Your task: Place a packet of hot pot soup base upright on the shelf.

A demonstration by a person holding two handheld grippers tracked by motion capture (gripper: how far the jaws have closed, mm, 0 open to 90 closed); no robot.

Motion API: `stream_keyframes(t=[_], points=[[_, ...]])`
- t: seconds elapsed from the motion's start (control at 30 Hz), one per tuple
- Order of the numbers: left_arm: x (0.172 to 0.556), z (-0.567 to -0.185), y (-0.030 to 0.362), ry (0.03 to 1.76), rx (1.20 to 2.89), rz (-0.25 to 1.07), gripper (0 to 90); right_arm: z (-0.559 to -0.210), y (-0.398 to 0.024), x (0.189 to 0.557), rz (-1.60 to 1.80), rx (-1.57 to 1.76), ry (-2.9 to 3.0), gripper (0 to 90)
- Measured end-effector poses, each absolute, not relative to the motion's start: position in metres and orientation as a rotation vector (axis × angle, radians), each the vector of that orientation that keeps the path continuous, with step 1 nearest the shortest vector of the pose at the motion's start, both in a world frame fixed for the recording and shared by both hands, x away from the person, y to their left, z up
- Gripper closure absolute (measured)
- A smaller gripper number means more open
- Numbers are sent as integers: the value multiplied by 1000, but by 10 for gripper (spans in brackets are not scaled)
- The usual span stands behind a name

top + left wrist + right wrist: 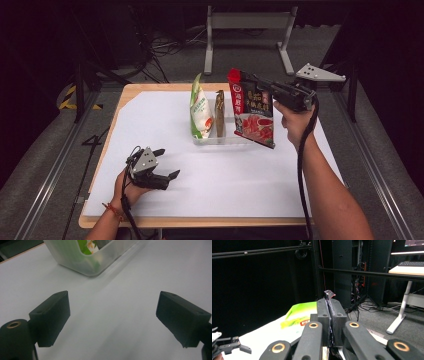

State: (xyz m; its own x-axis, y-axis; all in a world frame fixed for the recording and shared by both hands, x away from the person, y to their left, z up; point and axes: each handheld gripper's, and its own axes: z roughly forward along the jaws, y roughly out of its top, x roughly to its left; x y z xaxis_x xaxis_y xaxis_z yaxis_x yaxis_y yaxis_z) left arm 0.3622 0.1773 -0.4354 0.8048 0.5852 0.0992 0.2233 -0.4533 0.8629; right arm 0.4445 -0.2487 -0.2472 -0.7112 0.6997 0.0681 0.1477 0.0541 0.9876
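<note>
A red snack bag [253,110] hangs upright over the right part of a clear plastic bin [216,138]. My right gripper [252,80] is shut on the bag's top edge; in the right gripper view the jaws pinch a red foil edge [329,293]. Inside the bin stand a green-and-white bag [199,109] and a thin brown packet [219,113]. My left gripper [166,162] rests on the white mat at the front left, open, with nothing between its fingers [53,315]. The bin's corner [87,263] lies ahead of it.
A white mat [210,175] covers the wooden table [125,92]. A metal desk frame [247,35] and cables stand on the floor beyond the table. Dark racks [342,270] and a white desk leg [399,312] lie past the right gripper.
</note>
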Motion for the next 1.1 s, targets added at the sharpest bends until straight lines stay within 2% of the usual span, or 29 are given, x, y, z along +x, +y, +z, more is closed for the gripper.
stream_keyframes(t=[1.1], points=[[361, -435, 178, 569, 2039, 466, 128, -268, -209, 512, 1610, 1015, 1827, 876]])
